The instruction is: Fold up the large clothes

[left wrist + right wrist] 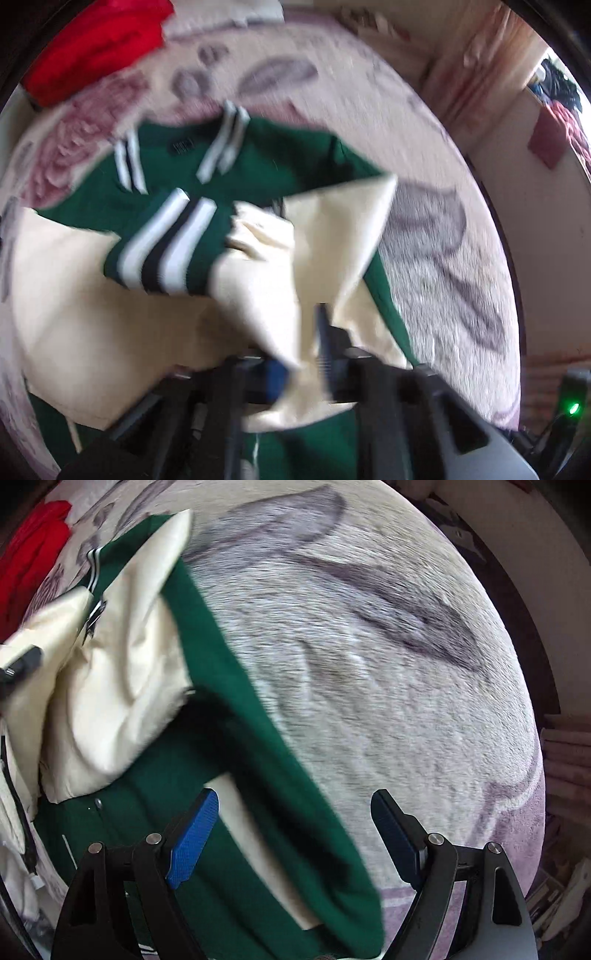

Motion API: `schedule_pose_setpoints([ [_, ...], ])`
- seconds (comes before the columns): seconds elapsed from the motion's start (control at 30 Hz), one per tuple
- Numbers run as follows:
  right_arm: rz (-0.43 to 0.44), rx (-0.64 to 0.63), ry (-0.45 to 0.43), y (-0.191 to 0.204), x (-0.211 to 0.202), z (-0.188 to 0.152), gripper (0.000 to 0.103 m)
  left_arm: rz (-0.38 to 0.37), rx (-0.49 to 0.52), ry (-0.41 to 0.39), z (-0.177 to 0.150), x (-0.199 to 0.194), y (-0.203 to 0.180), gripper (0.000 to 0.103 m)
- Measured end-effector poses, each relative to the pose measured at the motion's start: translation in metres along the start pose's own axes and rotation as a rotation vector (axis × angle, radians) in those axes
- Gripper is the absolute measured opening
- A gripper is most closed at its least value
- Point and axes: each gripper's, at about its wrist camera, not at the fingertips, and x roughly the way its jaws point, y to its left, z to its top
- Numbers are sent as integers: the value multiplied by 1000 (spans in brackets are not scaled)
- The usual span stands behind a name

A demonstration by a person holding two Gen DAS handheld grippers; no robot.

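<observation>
around: we see red garment (99, 44) at far blanket (369, 701) edge | jacket (280, 158) cream sleeve (332, 258) between left tool (299, 369) pads, grip unclear | right tool (295, 834) released, bare blanket beside

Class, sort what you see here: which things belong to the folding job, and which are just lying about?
Belongs to the job:
- green and cream jacket
- left gripper
- right gripper

Just lying about:
- red cloth
- patterned blanket underneath
- clothes heap by the window

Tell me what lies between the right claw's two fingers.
The jacket's green edge and bare blanket, untouched by the open right claw; seen in the right wrist view.
</observation>
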Motion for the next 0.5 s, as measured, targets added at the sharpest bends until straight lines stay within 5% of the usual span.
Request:
schedule_pose_setpoints([
  [0.03,24,19,9,-14,-1,3,86,-27,9,25,-3,3,1,68],
  [0.07,47,32,13,-26,-3,6,86,-47,12,35,-6,0,5,83],
  [0.2,194,96,7,-56,-19,25,86,-84,6,64,-15,-29,30,84],
  [0.3,272,97,-17,-43,-33,44,87,-84,-32,56,-28,-60,77,84],
  [0.5,315,-96,-18,55,-36,76,89,205,-236,25,-47,-81,210,84],
])
